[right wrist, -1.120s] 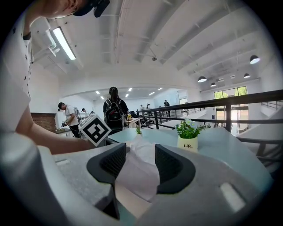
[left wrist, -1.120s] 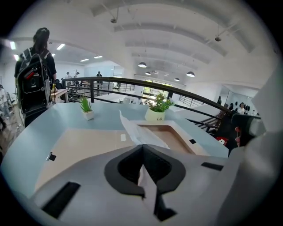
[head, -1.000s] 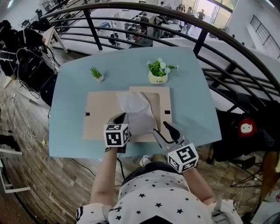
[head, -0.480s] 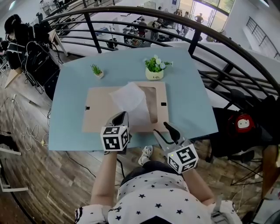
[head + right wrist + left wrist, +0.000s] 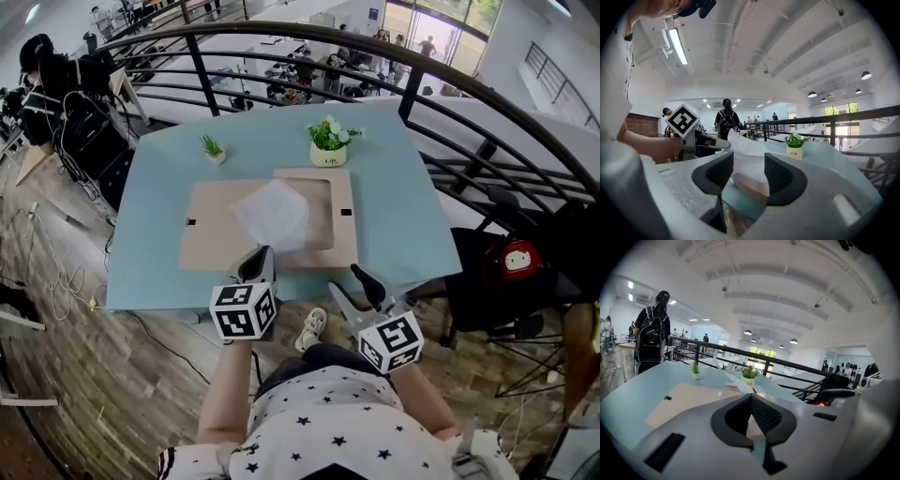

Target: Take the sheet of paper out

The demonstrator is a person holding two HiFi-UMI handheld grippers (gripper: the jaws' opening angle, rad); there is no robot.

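Left gripper (image 5: 262, 255): my jaws are shut tight on the near edge of the sheet of paper (image 5: 273, 212). The sheet lifts from the tan board (image 5: 211, 234), which lies flat on the blue worktop (image 5: 155, 187). Right gripper (image 5: 347, 279): jaws apart, holding nothing, at the worktop's front edge, beside the left one.

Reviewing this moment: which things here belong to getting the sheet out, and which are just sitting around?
Part of the job:
- sheet of paper, pinched in the shut left gripper
- tan cardboard folder under it
- right gripper, open and empty

Lying about:
- small green plant
- flower pot
- blue table, only the support
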